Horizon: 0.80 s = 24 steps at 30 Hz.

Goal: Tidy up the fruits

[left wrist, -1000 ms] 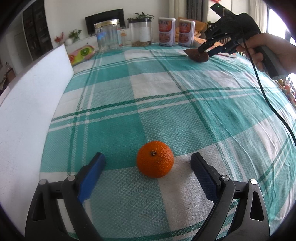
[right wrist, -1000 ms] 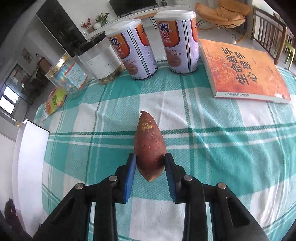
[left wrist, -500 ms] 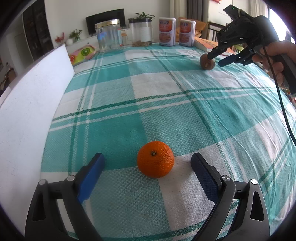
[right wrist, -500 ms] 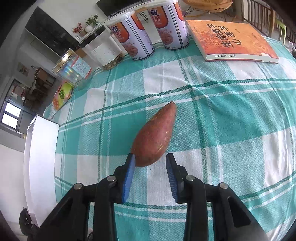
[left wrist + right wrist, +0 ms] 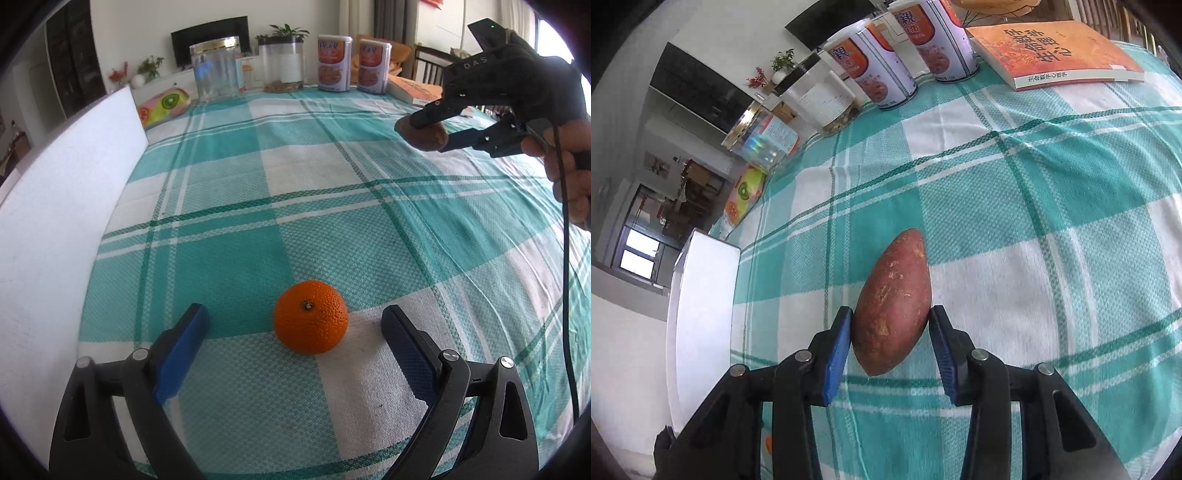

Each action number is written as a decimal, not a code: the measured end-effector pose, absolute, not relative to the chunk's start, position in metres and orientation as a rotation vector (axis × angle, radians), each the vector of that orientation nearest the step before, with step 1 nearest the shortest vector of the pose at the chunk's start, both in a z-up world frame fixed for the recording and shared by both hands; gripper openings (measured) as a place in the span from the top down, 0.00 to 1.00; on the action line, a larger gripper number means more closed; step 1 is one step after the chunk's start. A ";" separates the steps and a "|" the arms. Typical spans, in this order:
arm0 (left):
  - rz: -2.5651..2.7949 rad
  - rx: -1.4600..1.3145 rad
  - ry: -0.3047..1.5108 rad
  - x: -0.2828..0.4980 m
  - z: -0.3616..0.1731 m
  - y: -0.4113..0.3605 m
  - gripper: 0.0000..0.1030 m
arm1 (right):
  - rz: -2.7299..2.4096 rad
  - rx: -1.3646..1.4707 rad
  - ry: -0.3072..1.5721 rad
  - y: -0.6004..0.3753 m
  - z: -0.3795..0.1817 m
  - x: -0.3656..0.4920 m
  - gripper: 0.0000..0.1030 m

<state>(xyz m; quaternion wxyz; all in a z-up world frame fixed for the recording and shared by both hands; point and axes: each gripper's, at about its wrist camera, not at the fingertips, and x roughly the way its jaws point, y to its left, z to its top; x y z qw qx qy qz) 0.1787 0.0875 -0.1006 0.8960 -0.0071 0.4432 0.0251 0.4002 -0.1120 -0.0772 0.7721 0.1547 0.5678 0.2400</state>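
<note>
An orange [image 5: 310, 315] rests on the green checked tablecloth [image 5: 332, 221] between the blue pads of my left gripper [image 5: 293, 314], which stands wide open with a gap on each side of the fruit. A reddish-brown sweet potato [image 5: 892, 306] points away from the camera, and its thick middle sits between the pads of my right gripper [image 5: 891, 314], both of which touch it. In the left wrist view the right gripper [image 5: 428, 133] is at the far right, held by a hand [image 5: 569, 177], with the sweet potato [image 5: 424, 142] in its fingers just over the cloth.
A white board [image 5: 62, 192] runs along the table's left edge. At the back stand a clear jar [image 5: 216, 68], another jar [image 5: 282, 70] and two orange-labelled tins [image 5: 332, 62]. An orange book [image 5: 1056, 55] and a kiwi-print packet [image 5: 162, 105] lie there too.
The right gripper moved nearer and to the right across the table. Its jaws widened from the sweet potato's narrow tip, the potato swung, and now its thick middle sits between the pads. The left gripper stayed put.
</note>
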 end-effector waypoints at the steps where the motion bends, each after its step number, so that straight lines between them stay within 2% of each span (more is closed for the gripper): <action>1: 0.039 -0.029 0.916 0.178 -0.100 0.090 0.07 | 0.545 0.312 1.236 -0.113 -0.074 0.379 0.59; 7: -0.136 -0.135 0.932 0.173 -0.093 0.104 0.09 | 0.558 0.078 1.258 -0.122 -0.072 0.254 0.59; 11: -0.142 -0.089 0.927 0.175 -0.093 0.097 0.11 | 0.528 0.150 1.251 -0.148 -0.089 0.220 0.59; 12: -0.138 -0.065 0.922 0.176 -0.093 0.094 0.14 | 0.529 0.212 1.259 -0.155 -0.091 0.221 0.58; 13: -0.123 -0.030 0.912 0.177 -0.093 0.092 0.29 | 0.532 0.278 1.265 -0.163 -0.092 0.223 0.58; 14: -0.105 0.010 0.904 0.178 -0.093 0.089 0.51 | 0.532 0.329 1.263 -0.169 -0.091 0.225 0.58; 16: -0.109 0.023 0.903 0.182 -0.093 0.089 0.67 | 0.521 0.362 1.256 -0.174 -0.087 0.232 0.53; 17: -0.105 0.002 0.910 0.182 -0.092 0.091 0.67 | 0.513 0.360 1.260 -0.173 -0.085 0.234 0.50; 22: -0.122 -0.076 0.930 0.168 -0.085 0.095 0.68 | 0.470 0.305 1.318 -0.149 -0.088 0.255 0.48; 23: -0.130 -0.087 0.930 0.163 -0.081 0.095 0.69 | 0.455 0.262 1.342 -0.141 -0.091 0.256 0.55; 24: -0.141 -0.102 0.928 0.157 -0.077 0.096 0.69 | 0.445 0.222 1.348 -0.137 -0.091 0.255 0.57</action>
